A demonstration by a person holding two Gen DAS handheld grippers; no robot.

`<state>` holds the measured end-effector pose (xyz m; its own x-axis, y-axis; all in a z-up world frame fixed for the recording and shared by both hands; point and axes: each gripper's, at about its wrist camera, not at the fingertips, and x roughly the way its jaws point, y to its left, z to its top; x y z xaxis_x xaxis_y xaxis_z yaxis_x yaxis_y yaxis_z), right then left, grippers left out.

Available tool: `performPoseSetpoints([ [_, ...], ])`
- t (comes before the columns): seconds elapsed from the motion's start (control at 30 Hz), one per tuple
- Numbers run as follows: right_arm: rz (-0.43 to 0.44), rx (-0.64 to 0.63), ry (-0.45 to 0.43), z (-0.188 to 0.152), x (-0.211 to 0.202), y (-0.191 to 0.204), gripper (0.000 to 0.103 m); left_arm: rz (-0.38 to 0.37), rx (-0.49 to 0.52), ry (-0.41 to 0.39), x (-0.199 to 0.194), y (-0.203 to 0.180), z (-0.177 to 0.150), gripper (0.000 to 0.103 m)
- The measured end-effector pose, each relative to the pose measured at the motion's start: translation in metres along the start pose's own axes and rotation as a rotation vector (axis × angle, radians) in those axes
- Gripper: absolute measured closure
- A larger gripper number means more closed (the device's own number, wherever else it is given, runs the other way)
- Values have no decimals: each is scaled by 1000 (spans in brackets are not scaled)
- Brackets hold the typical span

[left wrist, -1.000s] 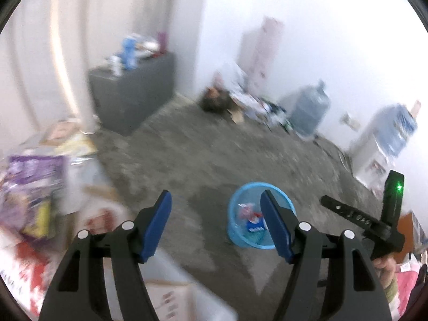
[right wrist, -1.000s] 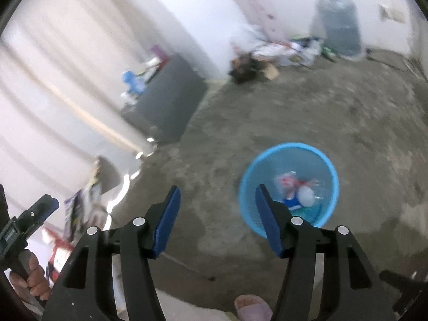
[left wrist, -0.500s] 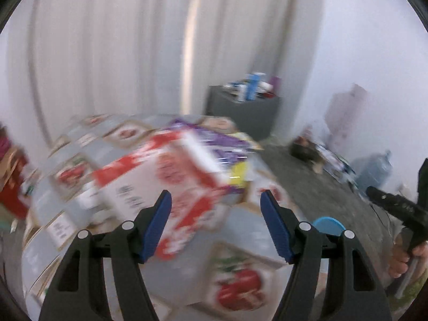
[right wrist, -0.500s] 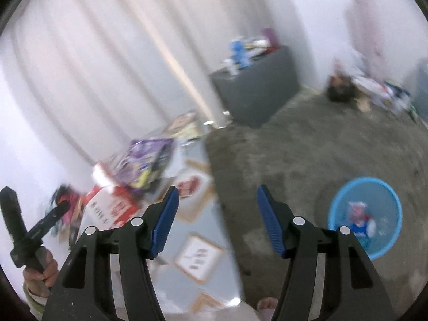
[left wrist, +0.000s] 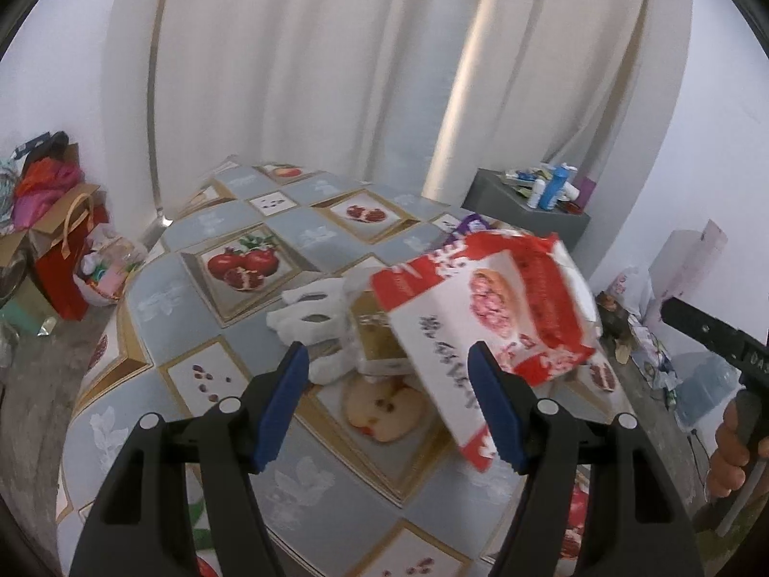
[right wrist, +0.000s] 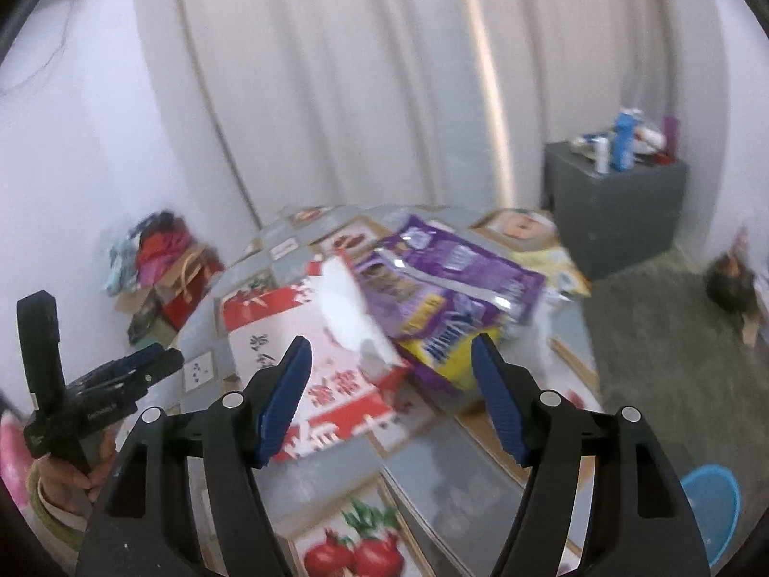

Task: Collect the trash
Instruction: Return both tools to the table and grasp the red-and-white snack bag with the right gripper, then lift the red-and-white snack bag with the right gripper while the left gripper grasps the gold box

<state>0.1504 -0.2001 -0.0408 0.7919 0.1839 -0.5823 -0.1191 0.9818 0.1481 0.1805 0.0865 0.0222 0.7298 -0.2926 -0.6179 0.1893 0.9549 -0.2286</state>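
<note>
A red and white carton [left wrist: 485, 317] lies on a table covered with a fruit-print cloth [left wrist: 202, 298]; it also shows in the right wrist view [right wrist: 307, 360]. Crumpled white tissue [left wrist: 312, 317] and a small gold box [left wrist: 375, 336] lie beside it. A purple and yellow snack bag [right wrist: 447, 298] rests behind the carton. My left gripper [left wrist: 387, 404] is open and empty just short of the carton and tissue. My right gripper [right wrist: 391, 396] is open and empty above the carton and bag. The blue trash basket [right wrist: 711, 505] stands on the floor at the lower right.
A grey cabinet [right wrist: 620, 211] with bottles on top stands by the white curtain. Red gift bags and clothes [left wrist: 62, 240] are piled on the floor left of the table. A water jug [left wrist: 701, 389] and clutter sit by the right wall.
Both grippers have swung up and left from the blue basket on the floor to the table with the carton and bags. Both stay open and empty.
</note>
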Motion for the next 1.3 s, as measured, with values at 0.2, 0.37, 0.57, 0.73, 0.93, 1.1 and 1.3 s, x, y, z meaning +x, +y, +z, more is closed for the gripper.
performPoseSetpoints([
  [0.2,-29,-86,63,8,32,20,37,-14,-32,25,15,16,-4,36],
  [0.37,-82,-139,93,11,47,30,38,-28,-43,35,24,22,-5,38],
  [0.57,-114,-169,123,12,60,38,52,-43,-57,49,32,28,-5,45],
  [0.73,-117,-151,133,10,59,38,72,-44,-58,50,31,29,-6,49],
  [0.93,-90,-121,136,3,39,37,76,-33,-61,48,29,32,-7,50],
  [1.1,-62,-84,169,-17,11,28,78,-29,-57,50,28,32,-7,50],
  [1.3,-87,15,212,-43,-25,0,79,-38,-39,51,25,23,-8,50],
])
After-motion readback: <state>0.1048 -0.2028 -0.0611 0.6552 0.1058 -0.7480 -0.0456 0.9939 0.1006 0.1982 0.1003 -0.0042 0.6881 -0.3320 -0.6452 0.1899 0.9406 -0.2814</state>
